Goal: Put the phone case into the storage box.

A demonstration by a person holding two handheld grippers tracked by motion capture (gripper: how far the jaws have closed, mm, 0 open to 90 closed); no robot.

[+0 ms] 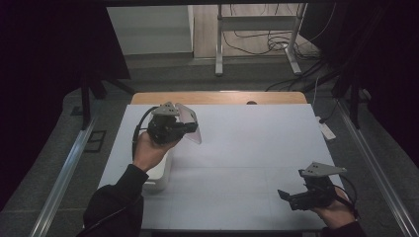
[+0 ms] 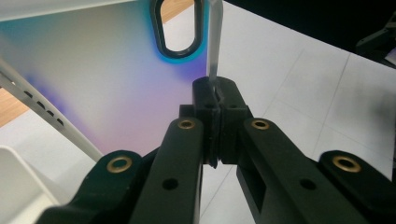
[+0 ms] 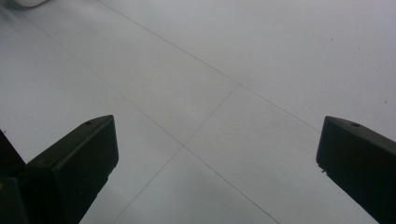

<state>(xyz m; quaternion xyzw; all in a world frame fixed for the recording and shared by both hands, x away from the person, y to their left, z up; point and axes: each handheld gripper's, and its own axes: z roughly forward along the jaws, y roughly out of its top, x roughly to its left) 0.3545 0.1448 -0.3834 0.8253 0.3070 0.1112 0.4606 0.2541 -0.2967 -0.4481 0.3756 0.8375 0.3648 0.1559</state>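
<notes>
My left gripper (image 1: 191, 128) is raised over the left half of the white table top (image 1: 247, 148), shut on the edge of a thin translucent board (image 1: 189, 118). In the left gripper view the jaws (image 2: 215, 93) pinch that board's edge, and its face (image 2: 93, 70) spreads to the left with an oval handle hole (image 2: 177, 28) near the top. My right gripper (image 1: 285, 196) hovers low by the table's front right, open. The right gripper view has its two jaws (image 3: 217, 154) wide apart with bare table between them.
A white rack-like object (image 1: 159, 177) stands on the table under my left hand; its corner (image 2: 14, 177) and a slotted white strip (image 2: 28, 93) appear in the left gripper view. A wooden edge (image 1: 217, 97) borders the table's far side. Beyond it stand a metal frame (image 1: 257, 29) and cables.
</notes>
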